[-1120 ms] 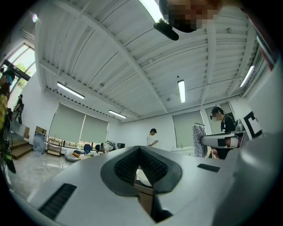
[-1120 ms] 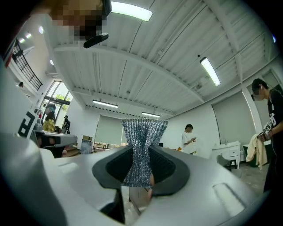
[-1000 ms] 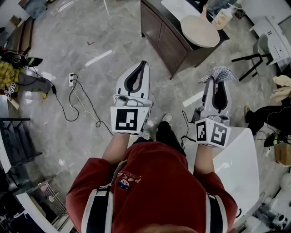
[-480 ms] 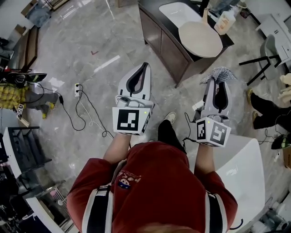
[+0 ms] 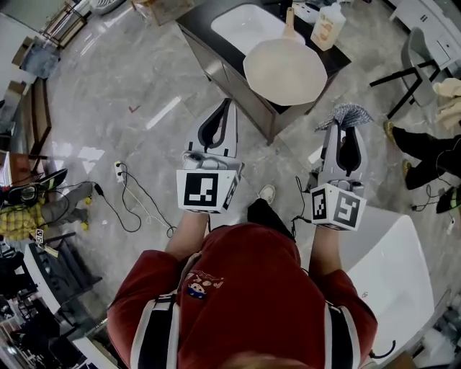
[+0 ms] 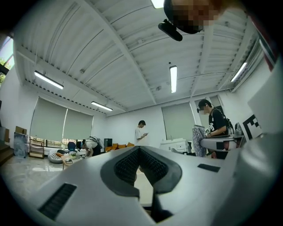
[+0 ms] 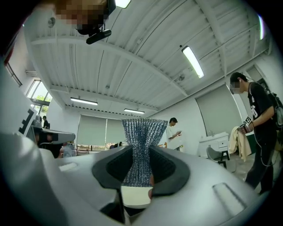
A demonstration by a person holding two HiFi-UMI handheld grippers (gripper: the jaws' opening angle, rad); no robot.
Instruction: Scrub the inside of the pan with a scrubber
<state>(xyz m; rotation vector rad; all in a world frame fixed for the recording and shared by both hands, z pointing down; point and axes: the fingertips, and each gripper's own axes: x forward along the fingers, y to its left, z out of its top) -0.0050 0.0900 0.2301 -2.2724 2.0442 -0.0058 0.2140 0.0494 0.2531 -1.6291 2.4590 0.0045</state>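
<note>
The left tongs (image 5: 229,103) are held out in front of the person's red top (image 5: 241,288), above the grey marble floor (image 5: 130,79). In the left gripper view the two jaws of the left tongs (image 6: 139,148) meet at their tips, with nothing between the ribbed pads. The right tongs (image 5: 344,130) are held alongside, near the left tongs but not touching them. They are clamped on the scrubber (image 5: 347,114), a silver mesh pad that fans out beyond the jaw tips. In the right gripper view the scrubber (image 7: 139,137) stands upright between the jaws of the right tongs (image 7: 140,155), pinched narrow at the middle and wider above. The pan (image 5: 284,70) lies on the dark worktop (image 5: 216,54), ahead of both tongs and well apart from the scrubber. Its pale inside faces up and its wooden handle (image 5: 289,17) points away from the person. A white sink (image 5: 238,21) is set into the worktop just beside the pan, on its left in the head view. A bottle (image 5: 328,25) stands near the handle on the other side. Cables (image 5: 133,198) lie on the floor to the left of the person.
</note>
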